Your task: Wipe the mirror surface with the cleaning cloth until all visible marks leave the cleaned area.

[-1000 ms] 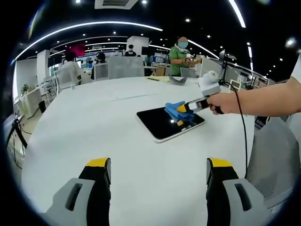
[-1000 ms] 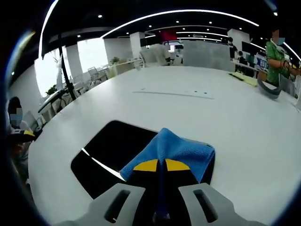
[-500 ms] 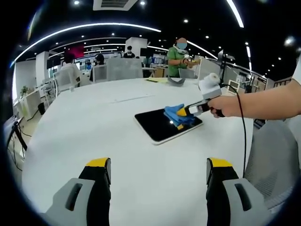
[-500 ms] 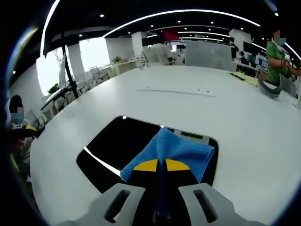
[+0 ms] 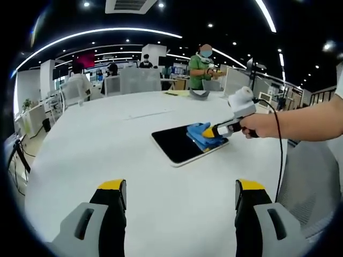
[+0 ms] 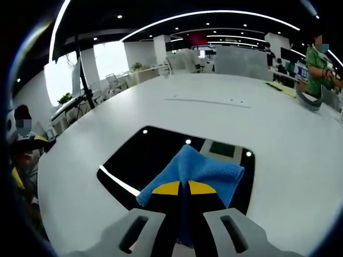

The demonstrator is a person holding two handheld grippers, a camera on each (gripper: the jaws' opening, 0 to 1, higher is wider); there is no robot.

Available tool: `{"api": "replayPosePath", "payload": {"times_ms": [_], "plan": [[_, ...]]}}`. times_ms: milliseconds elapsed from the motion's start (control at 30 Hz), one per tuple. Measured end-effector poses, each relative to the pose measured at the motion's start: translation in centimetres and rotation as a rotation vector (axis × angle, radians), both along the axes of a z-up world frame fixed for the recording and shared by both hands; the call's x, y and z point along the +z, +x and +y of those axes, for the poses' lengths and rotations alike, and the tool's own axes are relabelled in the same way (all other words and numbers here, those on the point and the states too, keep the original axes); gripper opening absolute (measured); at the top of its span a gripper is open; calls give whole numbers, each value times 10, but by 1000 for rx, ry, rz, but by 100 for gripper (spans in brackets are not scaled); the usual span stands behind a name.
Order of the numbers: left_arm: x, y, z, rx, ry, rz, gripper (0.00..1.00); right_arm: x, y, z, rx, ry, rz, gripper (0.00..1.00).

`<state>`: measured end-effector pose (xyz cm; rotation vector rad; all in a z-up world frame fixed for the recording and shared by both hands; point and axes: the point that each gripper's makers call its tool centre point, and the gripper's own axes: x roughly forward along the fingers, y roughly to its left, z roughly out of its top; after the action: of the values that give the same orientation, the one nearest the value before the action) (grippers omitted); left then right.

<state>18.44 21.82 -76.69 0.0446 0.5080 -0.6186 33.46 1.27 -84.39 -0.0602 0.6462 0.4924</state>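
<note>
A dark rectangular mirror (image 5: 177,143) (image 6: 155,160) lies flat on the white round table (image 5: 107,155), reflecting ceiling lights. A blue cleaning cloth (image 5: 202,136) (image 6: 199,171) rests on the mirror's right part. My right gripper (image 6: 179,188) is shut on the cloth, its yellow-tipped jaws pressed together; in the left gripper view the right gripper (image 5: 210,131) comes in from the right, held by a person's hand. My left gripper (image 5: 179,194) stands open with nothing between its jaws, well short of the mirror, over bare table.
The white table (image 6: 257,123) stretches wide around the mirror. A grey object (image 5: 200,93) and papers lie at its far edge. People stand and sit beyond it. A grey chair back (image 5: 316,176) is at the right, and a cable hangs from the right gripper.
The right gripper has drawn the cloth back across the mirror toward its near right edge, so more mirror shows ahead of the cloth. The left gripper has stayed put and open.
</note>
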Motion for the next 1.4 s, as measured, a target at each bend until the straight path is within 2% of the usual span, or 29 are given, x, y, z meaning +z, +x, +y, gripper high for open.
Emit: {"api": "replayPosePath", "payload": {"times_ms": [600, 967, 1400], "plan": [[0, 0, -3, -7, -8, -3, 84, 1, -16, 4, 15, 6, -11, 0], [0, 2, -4, -11, -8, -5, 84, 1, -15, 4, 15, 8, -34, 0], [-4, 2, -2, -6, -10, 3, 84, 0, -13, 4, 19, 18, -12, 0]]}}
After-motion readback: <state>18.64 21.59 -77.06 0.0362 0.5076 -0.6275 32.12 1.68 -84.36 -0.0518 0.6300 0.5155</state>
